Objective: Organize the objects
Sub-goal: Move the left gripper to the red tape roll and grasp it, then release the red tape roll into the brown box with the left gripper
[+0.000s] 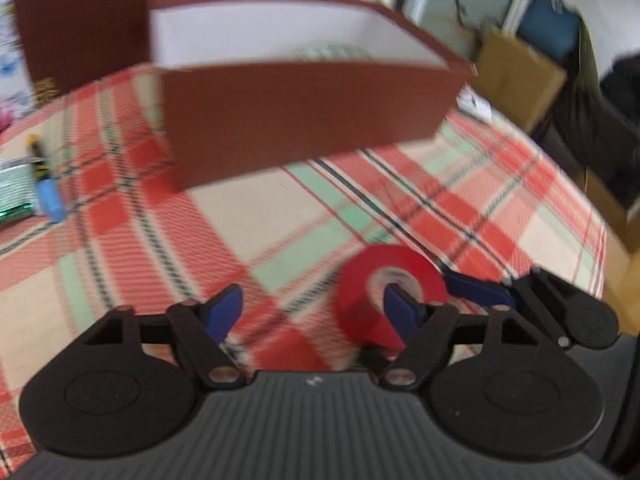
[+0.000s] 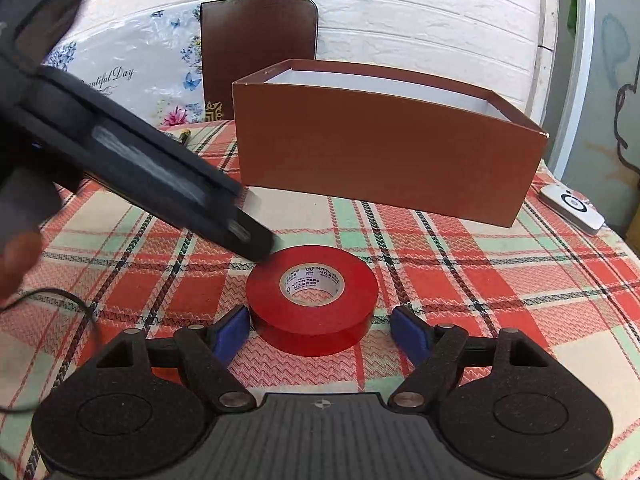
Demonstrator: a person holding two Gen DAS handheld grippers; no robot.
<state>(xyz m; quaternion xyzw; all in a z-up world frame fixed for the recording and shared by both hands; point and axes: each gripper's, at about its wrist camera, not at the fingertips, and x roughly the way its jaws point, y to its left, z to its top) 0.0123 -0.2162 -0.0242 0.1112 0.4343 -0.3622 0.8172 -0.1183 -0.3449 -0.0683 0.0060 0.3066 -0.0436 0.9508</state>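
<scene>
Tape roll [image 2: 312, 298] lies flat on the plaid counter [image 2: 500, 280], hole axis vertical, mid-counter, in front of the brown box [image 2: 384, 160] that stands toward the far edge; no long axis to align to, it's round.

Right tool [image 2: 320, 332]: released, jaws wide, roll sits just ahead and between the blue pads [image 2: 230, 334], centred on the tool line; pads not touching it yet, so a straight push fwd then squeeze across the roll should do.

Left tool [image 1: 316, 312]: also not clenched on anything; in left wrist view (blurred) the roll [image 1: 384, 292] sits off to its right side, one blue pad [image 1: 402, 312] seems to overlap the core hole, can't tell if it's inside or just in front.

Judgement: right hand is better lined up for the pick; box is straight beyond the roll, open top, w/ something greenish inside [image 1: 332, 52].
</scene>
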